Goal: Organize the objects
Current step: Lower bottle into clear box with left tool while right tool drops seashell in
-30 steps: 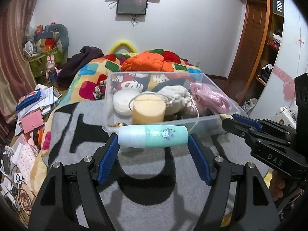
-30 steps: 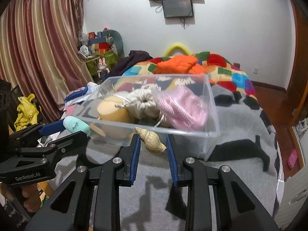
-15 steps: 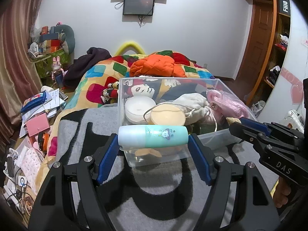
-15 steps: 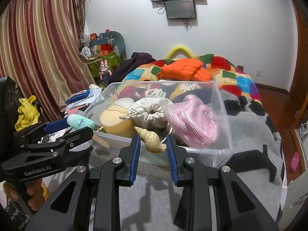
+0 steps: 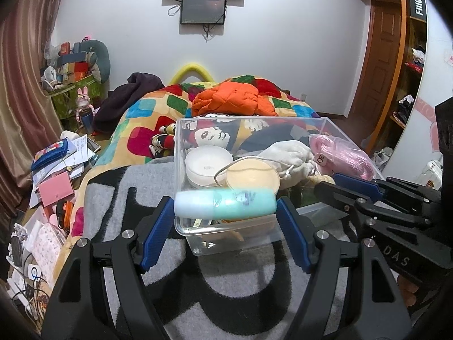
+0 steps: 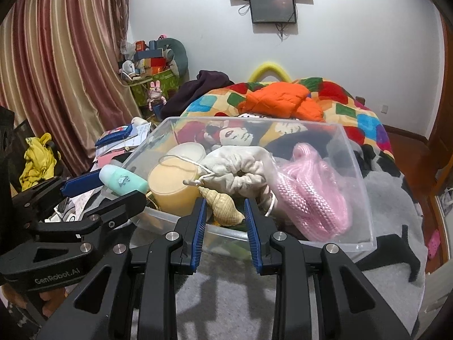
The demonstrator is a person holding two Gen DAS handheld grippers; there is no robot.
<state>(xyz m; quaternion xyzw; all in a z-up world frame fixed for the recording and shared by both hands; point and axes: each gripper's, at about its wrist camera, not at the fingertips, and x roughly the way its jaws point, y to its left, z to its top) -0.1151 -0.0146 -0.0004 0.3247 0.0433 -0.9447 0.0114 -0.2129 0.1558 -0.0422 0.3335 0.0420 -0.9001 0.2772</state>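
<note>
Bedroom's a mess as usual, with a grey-and-black blanket (image 5: 113,198) spread over the bed as my work surface and a patchwork quilt (image 6: 354,107) bunched up behind it. On the blanket sits the clear plastic bin (image 5: 325,124) that I guess everything goes into, already holding a pink rope bundle (image 6: 311,195), a cloth drawstring pouch (image 6: 240,170) and two round tubs. My left gripper (image 5: 225,212) has its jaws pinching the mint-green bottle (image 5: 225,202) end to end, sideways, right above the bin's near corner, probably so it drops in flat. My right gripper (image 6: 223,215) is clamped on a seashell (image 6: 222,208) over the bin's front edge, same idea. Readable stuff: "GenRobot.AI" on the left gripper body, "DAS" on the right one, "Fiilo" on a shelf sign (image 5: 418,5). The bottle's print is too blurry to read.
</note>
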